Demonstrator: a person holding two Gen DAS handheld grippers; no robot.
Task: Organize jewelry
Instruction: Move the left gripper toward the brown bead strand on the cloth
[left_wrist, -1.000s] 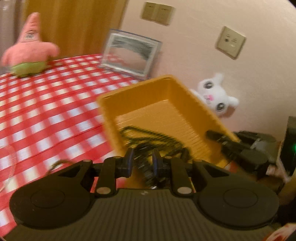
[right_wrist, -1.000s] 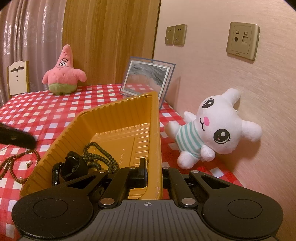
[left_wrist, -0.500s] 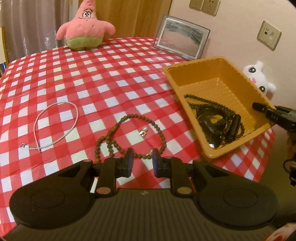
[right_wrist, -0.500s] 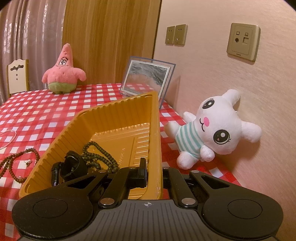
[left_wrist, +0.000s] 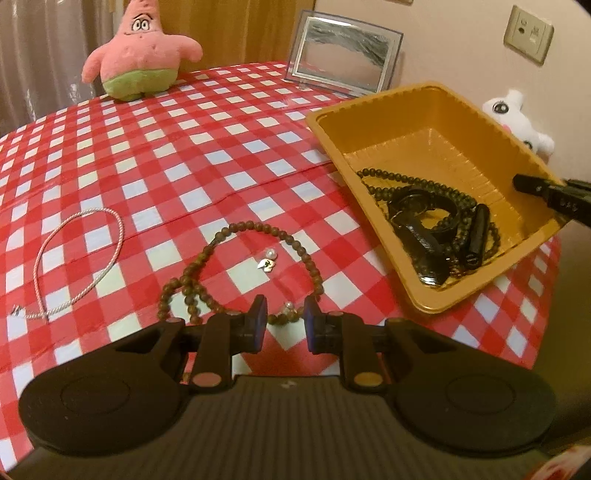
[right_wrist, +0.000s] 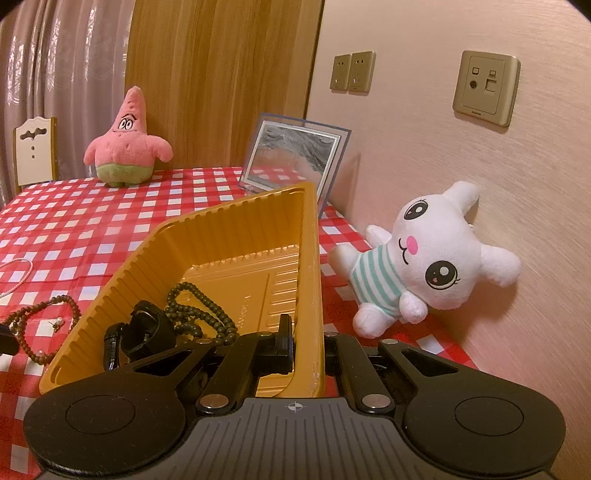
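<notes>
The left gripper (left_wrist: 282, 321) has its two fingers a little apart with nothing between them. It points down at the brown bead necklace (left_wrist: 243, 266), which lies flat on the checked tablecloth (left_wrist: 147, 155) just past the fingertips. One end of the bead loop sits right in the gap. The loop stretches away from the tongs toward the far side of the table. This hand is much nearer the beads than the other, so it looks like the one to pick them up. The right gripper (right_wrist: 308, 345) is pressed together on the side wall of the yellow tray (right_wrist: 221, 236), to the right of the beads. Dark beads (left_wrist: 406, 184) and a black watch (left_wrist: 421, 221) already lie inside it. No writing can be read clearly.
</notes>
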